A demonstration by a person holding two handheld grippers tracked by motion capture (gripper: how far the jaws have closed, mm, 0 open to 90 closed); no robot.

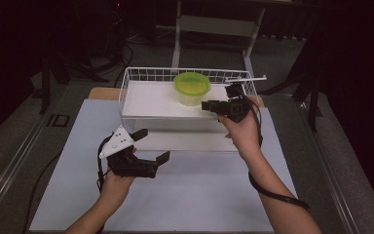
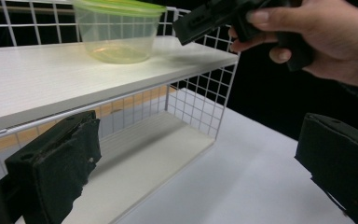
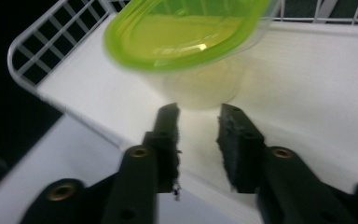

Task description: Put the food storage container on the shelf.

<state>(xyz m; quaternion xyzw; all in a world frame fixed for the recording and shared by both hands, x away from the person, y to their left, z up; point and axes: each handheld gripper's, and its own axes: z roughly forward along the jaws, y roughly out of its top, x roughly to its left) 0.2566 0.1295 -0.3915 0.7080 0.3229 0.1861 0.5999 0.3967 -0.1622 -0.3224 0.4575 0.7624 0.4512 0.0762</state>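
Item: clear round plastic container with a lime-green lid, upright on the white top shelf of a white wire-grid rack, just ahead of the right gripper's tips, apart from them.

Right gripper: black, two-jaw, held in the right hand over the shelf's right end; jaws partly apart, nothing between them.

Left gripper: black, grey three-cornered plate on top; jaws spread wide, empty, over the pale tabletop; rack just ahead, container well beyond.
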